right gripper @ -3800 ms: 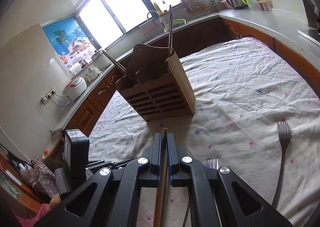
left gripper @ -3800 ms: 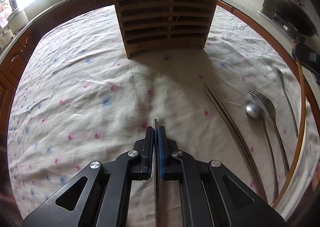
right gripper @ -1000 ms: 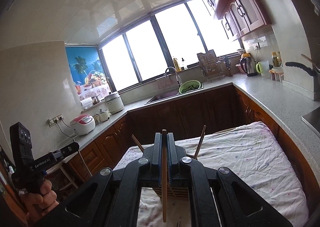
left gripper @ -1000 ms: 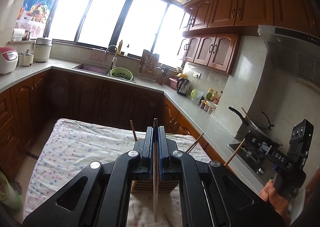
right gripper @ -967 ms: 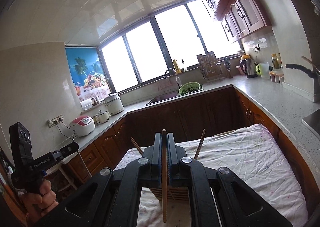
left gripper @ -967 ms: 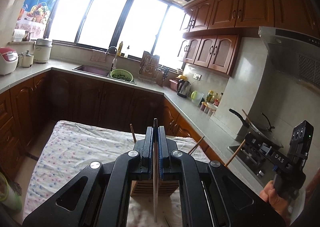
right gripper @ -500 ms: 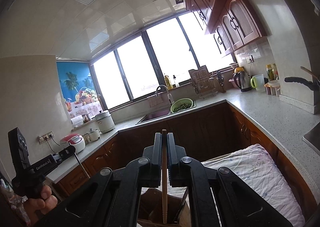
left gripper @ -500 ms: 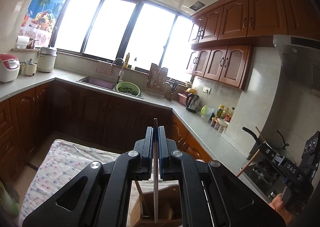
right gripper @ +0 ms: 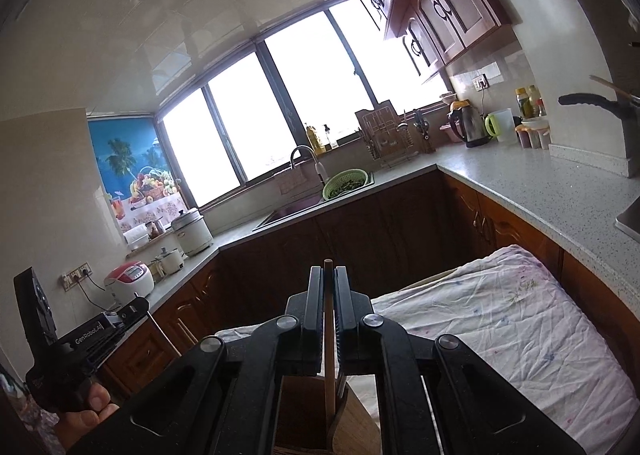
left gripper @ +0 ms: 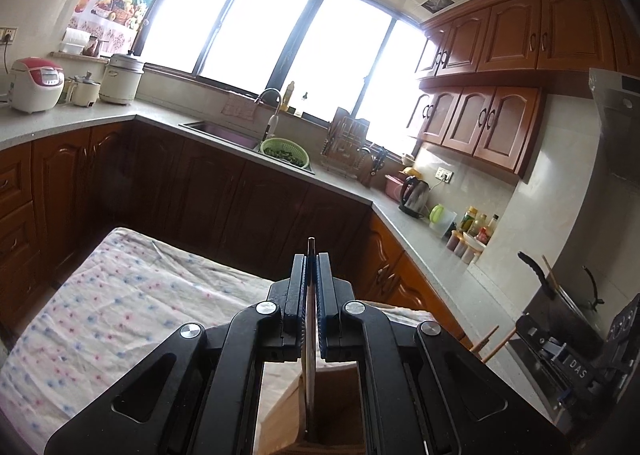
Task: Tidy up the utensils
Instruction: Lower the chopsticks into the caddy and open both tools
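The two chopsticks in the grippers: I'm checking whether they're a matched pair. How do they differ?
The chopstick in the left gripper is a thin grey metallic one; the chopstick in the right gripper is brown wood and looks thicker. Not a matched pair. Both are clamped upright between shut jaws, lower ends inside the wooden holder.

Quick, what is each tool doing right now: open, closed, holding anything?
Left tool: closed on a metal chopstick.
Right tool: closed on a wooden chopstick.
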{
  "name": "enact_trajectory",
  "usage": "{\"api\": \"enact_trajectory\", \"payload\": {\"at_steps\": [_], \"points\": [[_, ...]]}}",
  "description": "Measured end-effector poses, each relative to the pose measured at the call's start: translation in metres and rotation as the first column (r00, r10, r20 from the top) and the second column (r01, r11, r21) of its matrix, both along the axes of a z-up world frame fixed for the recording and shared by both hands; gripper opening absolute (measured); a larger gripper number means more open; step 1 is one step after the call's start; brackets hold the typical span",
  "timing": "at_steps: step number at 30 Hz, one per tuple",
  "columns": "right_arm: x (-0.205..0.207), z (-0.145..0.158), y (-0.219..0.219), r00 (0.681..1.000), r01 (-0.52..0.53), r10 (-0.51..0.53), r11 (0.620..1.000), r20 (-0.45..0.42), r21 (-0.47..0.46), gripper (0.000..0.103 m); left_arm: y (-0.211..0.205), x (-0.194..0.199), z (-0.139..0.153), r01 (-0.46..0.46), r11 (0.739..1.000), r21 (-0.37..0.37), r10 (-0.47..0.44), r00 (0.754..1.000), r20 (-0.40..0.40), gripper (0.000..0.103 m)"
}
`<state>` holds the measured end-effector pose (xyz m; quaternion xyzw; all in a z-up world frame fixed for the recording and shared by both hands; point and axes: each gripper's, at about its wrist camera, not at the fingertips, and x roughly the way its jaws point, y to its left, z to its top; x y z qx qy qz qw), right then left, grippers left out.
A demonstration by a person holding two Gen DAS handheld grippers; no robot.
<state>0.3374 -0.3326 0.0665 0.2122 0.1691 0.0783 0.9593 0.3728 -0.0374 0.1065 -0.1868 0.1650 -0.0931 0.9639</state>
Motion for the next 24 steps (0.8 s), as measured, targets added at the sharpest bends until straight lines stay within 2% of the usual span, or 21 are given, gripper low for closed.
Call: {"api": "enact_trajectory", "payload": {"at_steps": [9, 15, 24], "points": [[0.007, -0.021, 0.003, 0.998, -0.012, 0.012, 1.0, -0.054, 0.004, 0.005, -0.012, 0.004, -0.027, 0.041, 0.999, 0.021, -0.04, 0.998, -0.054, 0.003], [0.01, -0.02, 0.001, 0.998, -0.02, 0.02, 1.0, -0.068, 0.002, 0.005, -0.02, 0.005, -0.032, 0.065, 0.997, 0.05, -0.061, 0.995, -0.074, 0.004], [0.011, -0.021, 0.0, 0.997, -0.022, 0.021, 1.0, -0.072, -0.005, 0.005, -0.018, 0.007, -0.031, 0.062, 0.997, 0.055, -0.057, 0.995, -0.087, 0.004]]}}
